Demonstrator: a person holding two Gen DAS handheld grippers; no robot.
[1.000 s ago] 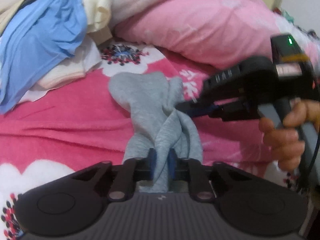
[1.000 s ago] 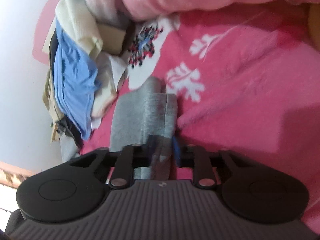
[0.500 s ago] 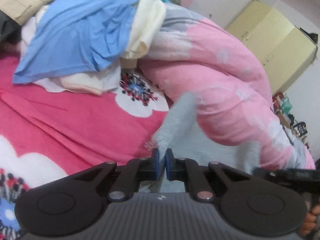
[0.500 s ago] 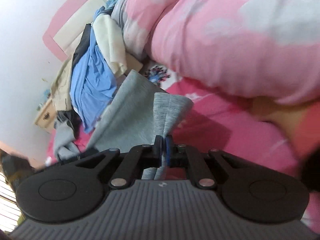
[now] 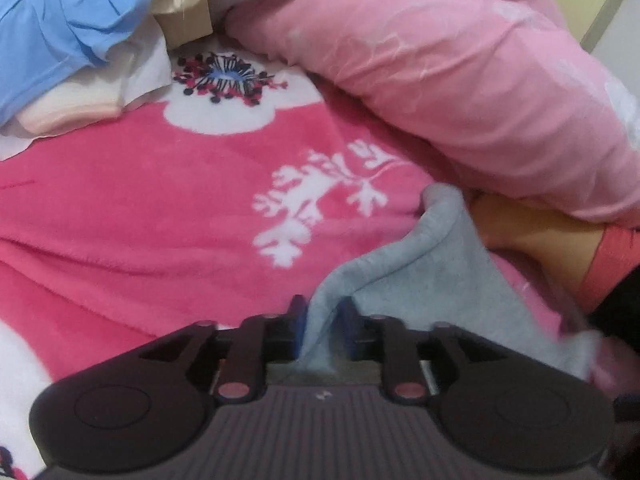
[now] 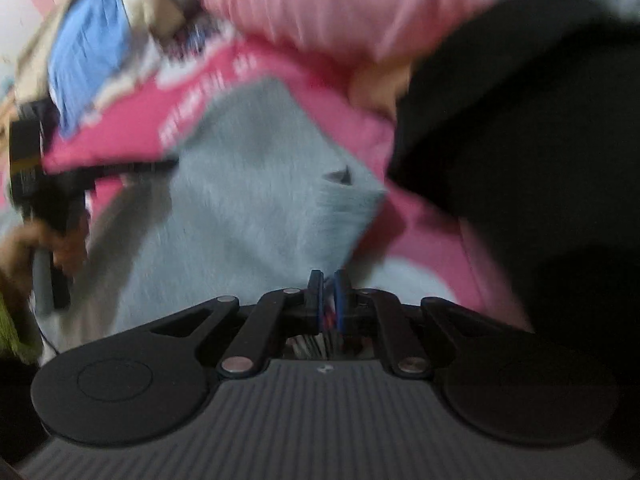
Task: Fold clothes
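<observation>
A grey garment [image 5: 432, 280] lies on the pink flowered blanket [image 5: 160, 208] and runs off to the right. My left gripper [image 5: 323, 320] is shut on a fold of its near edge. The right wrist view is blurred: the grey garment [image 6: 256, 200] is spread out flat ahead, and my right gripper [image 6: 328, 294] is shut on its near edge. The other gripper [image 6: 48, 184], with the hand that holds it, shows at the far left of that view, at the garment's left side.
A pile of unfolded clothes, with a blue one [image 5: 64, 28] on top, lies at the back left. A rolled pink quilt [image 5: 460, 80] runs along the back and right. A dark mass [image 6: 520, 140] fills the right of the right wrist view.
Both grippers have come down from their raised position with the grey garment, which now lies spread on the blanket. The grippers have moved apart along its edge.
</observation>
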